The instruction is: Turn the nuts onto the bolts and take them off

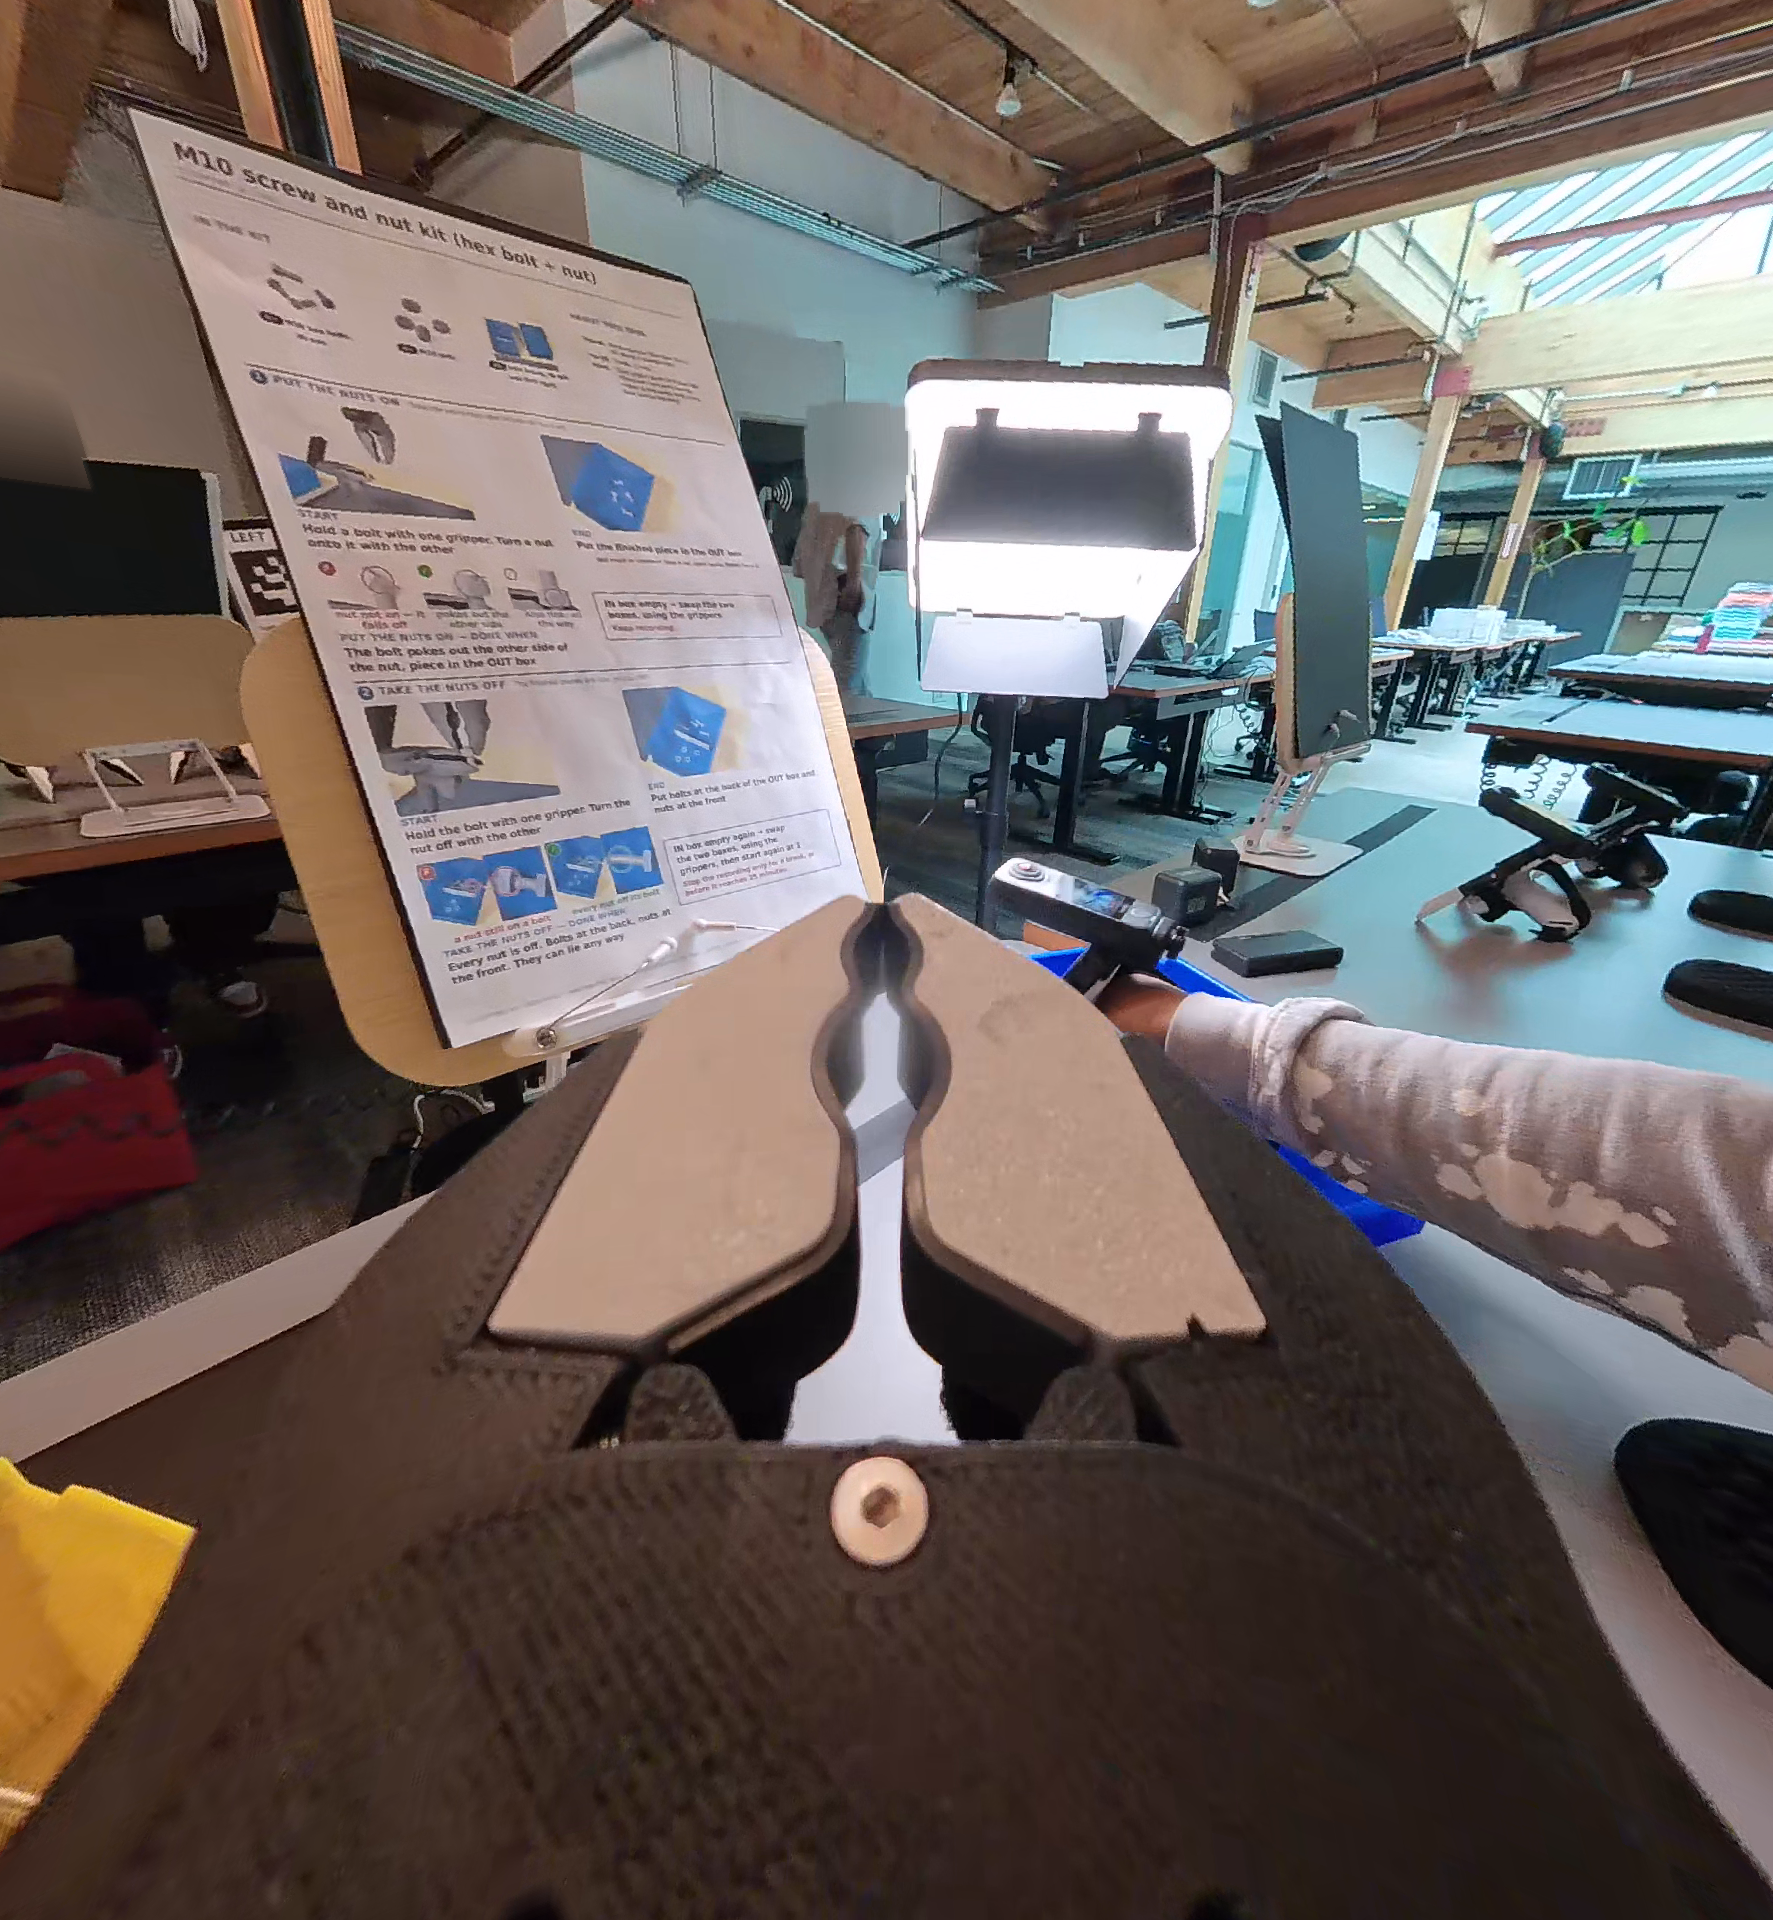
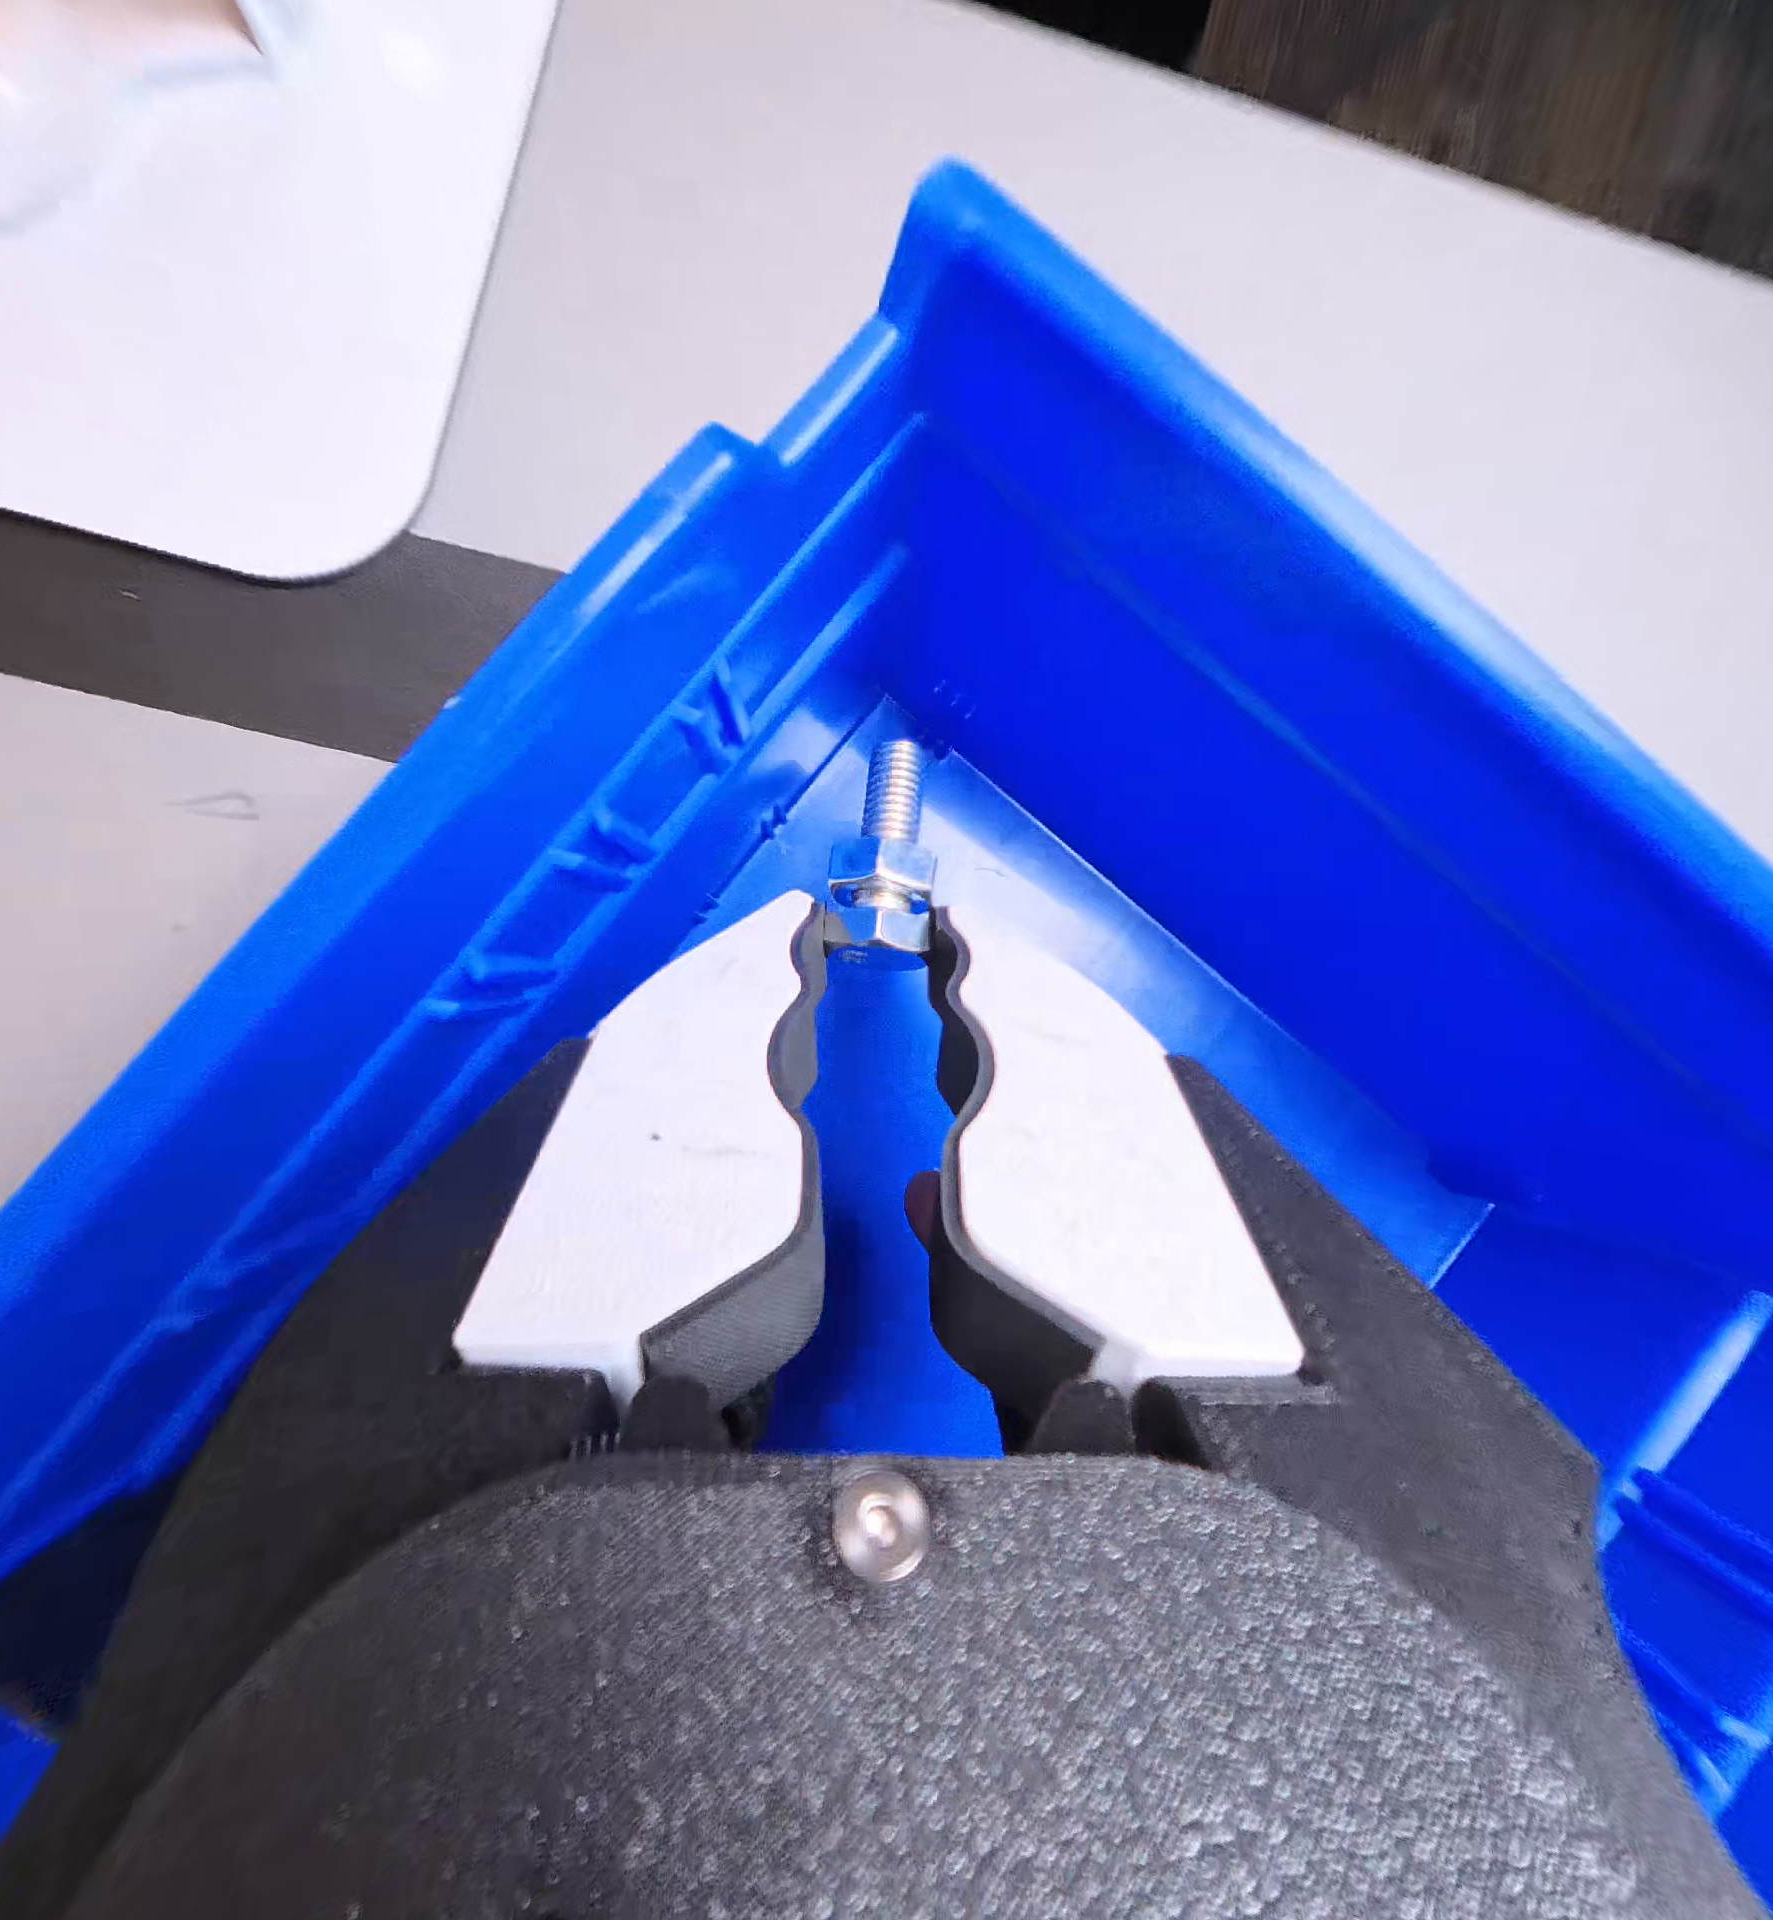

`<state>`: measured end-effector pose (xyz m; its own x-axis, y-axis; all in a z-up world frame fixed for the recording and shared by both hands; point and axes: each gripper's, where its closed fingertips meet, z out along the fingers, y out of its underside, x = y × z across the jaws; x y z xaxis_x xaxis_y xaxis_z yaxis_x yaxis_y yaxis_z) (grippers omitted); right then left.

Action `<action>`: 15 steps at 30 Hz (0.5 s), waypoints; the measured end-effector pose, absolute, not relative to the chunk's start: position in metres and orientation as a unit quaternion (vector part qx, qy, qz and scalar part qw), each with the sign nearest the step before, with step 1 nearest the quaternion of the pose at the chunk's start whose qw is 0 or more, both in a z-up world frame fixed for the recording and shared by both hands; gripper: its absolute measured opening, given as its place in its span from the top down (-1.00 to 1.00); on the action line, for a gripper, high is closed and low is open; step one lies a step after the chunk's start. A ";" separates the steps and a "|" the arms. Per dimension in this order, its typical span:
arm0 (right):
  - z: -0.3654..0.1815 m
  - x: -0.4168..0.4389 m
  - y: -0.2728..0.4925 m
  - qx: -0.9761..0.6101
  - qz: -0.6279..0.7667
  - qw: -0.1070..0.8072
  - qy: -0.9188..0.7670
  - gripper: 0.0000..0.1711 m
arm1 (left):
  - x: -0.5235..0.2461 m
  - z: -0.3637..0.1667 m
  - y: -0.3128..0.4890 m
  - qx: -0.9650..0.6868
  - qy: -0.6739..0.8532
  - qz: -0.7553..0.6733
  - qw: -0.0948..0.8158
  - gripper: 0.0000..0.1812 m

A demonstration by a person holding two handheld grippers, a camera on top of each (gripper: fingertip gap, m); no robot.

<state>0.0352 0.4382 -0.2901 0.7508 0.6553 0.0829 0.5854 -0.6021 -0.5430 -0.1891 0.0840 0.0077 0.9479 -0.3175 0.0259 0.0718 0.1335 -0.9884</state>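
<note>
My right gripper (image 2: 879, 928) is shut on the hex head of a silver bolt (image 2: 892, 795) with a nut (image 2: 884, 865) threaded on it right above the head. It holds the piece inside a blue box (image 2: 1277, 644), the threaded end pointing into the box's far corner. My left gripper (image 1: 883, 920) is shut and empty, raised above the table and pointing at an instruction sheet. In the left wrist view the right gripper's camera handle (image 1: 1090, 909) and a person's sleeved arm (image 1: 1484, 1143) reach over the blue box (image 1: 1370, 1210).
An instruction sheet (image 1: 508, 582) stands on a wooden stand ahead of the left gripper. A yellow part (image 1: 20, 1621) sits lower left. A bright studio lamp (image 1: 1058, 520) stands behind. Black pads (image 1: 1755, 997) and another gripper device (image 1: 1568, 852) lie on the grey table. A white mat (image 2: 186, 291) lies beside the box. The left gripper's tips are roughly 50 cm from the right gripper's.
</note>
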 end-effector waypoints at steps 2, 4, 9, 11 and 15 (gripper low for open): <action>-0.303 0.036 0.440 -0.903 0.044 0.250 -0.347 0.78 | -0.191 0.008 0.084 -0.646 0.097 -0.128 0.746 1.00; -0.315 0.036 0.435 -0.911 0.037 0.212 -0.353 0.78 | -0.192 0.007 0.084 -0.648 0.099 -0.122 0.745 1.00; -0.299 0.027 0.424 -0.898 0.071 0.220 -0.374 0.63 | -0.199 0.003 0.087 -0.655 0.094 -0.112 0.741 1.00; -0.274 0.026 0.420 -0.885 0.090 0.259 -0.377 0.60 | -0.203 0.002 0.088 -0.657 0.089 -0.111 0.740 1.00; -0.191 0.012 0.384 -0.805 0.174 0.402 -0.400 0.59 | -0.220 0.002 0.083 -0.662 0.075 -0.087 0.741 0.98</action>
<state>0.0124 0.3837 -0.1914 0.6188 0.7845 0.0410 0.5042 -0.3566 -0.7865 -0.2201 0.0829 0.0023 0.9735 -0.2286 0.0044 0.0298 0.1081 -0.9937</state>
